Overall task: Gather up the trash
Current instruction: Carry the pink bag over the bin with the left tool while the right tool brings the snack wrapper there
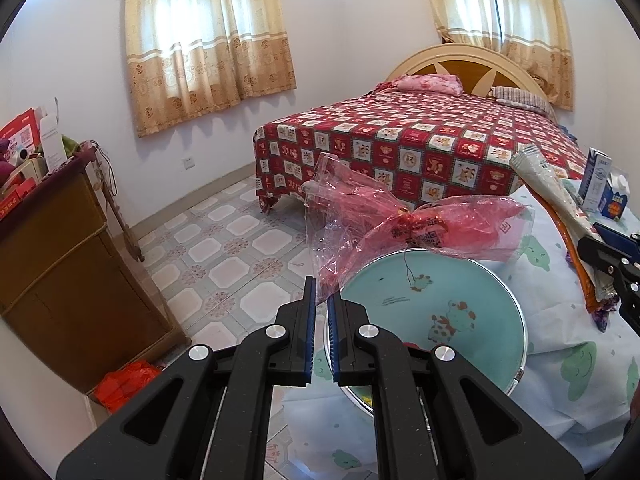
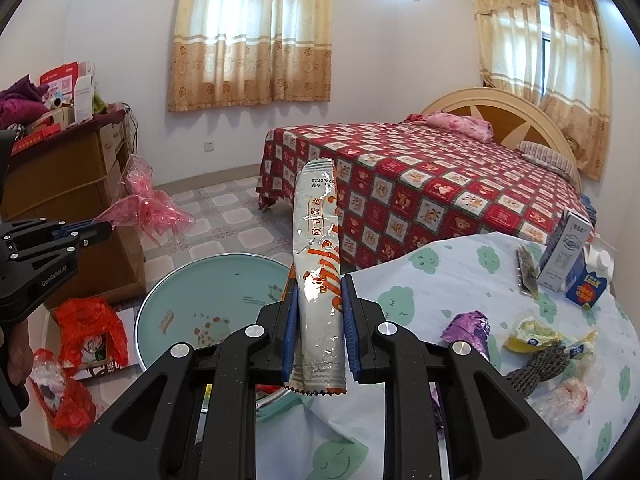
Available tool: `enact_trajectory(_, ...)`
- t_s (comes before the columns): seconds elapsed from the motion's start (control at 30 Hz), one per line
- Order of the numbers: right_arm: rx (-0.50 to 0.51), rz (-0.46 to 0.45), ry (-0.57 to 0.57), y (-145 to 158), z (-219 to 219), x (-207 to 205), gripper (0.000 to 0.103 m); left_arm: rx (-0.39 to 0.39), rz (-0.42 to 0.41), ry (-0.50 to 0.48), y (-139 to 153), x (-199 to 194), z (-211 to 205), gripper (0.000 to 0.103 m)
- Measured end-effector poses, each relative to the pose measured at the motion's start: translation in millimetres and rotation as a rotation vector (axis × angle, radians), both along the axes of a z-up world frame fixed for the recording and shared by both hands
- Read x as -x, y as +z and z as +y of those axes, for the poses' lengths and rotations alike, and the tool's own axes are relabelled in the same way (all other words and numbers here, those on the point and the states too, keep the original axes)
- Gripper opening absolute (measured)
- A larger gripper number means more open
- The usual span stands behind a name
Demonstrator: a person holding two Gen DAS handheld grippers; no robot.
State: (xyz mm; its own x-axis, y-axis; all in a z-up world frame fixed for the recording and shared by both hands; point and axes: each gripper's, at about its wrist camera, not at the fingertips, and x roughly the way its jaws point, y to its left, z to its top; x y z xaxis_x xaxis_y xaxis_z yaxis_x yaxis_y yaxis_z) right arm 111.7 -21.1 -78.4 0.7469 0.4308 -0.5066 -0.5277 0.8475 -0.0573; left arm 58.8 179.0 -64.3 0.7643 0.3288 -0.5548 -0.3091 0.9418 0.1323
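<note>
Two grippers are each pinching a piece of trash above a round teal basin (image 1: 432, 312) that sits at the edge of the bench (image 2: 460, 280), which is draped in a white cloth printed with green cloud faces. Left gripper (image 1: 322, 300) has its blue-padded jaws pressed nearly together on a corner of the crumpled pink cellophane wrapper (image 1: 416, 220), which fans out ahead of it and hangs over the far rim of the basin; from the right wrist view the same wrapper shows off to the left, held in the air in front of a brown cabinet (image 2: 76, 184). Right gripper (image 2: 318, 312) clamps a long silver and orange snack packet (image 2: 318, 264) between its pads, the packet standing roughly upright and poking up past the fingertips, over the spot where the basin meets the bench. More trash lies on the bench to the right: a purple foil wrapper (image 2: 468, 324), a yellow wrapper (image 2: 532, 336), a dark mesh sleeve (image 2: 540, 368), a clear plastic bag (image 2: 568, 400) and two cartons (image 2: 568, 256) near the far edge. Red plastic bags (image 2: 88, 320) sit on the tiled floor beside the cabinet, though what they contain is hard to make out. Beyond it all stands a bed (image 1: 420, 144) with a red checked cover.
</note>
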Motion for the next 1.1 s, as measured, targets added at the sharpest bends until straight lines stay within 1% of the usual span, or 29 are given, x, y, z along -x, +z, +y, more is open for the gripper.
enact_trajectory(0.57, 0.016, 0.005, 0.031, -3.6, 17.1, 0.0, 0.021, 0.002, 0.007, 0.032, -2.3, -3.3, 9.6, 0.006)
enact_trajectory(1.1, 0.021, 0.014, 0.039, -6.2, 20.2, 0.0, 0.021, 0.008, 0.016, 0.027, -7.0, -5.5, 7.7, 0.006)
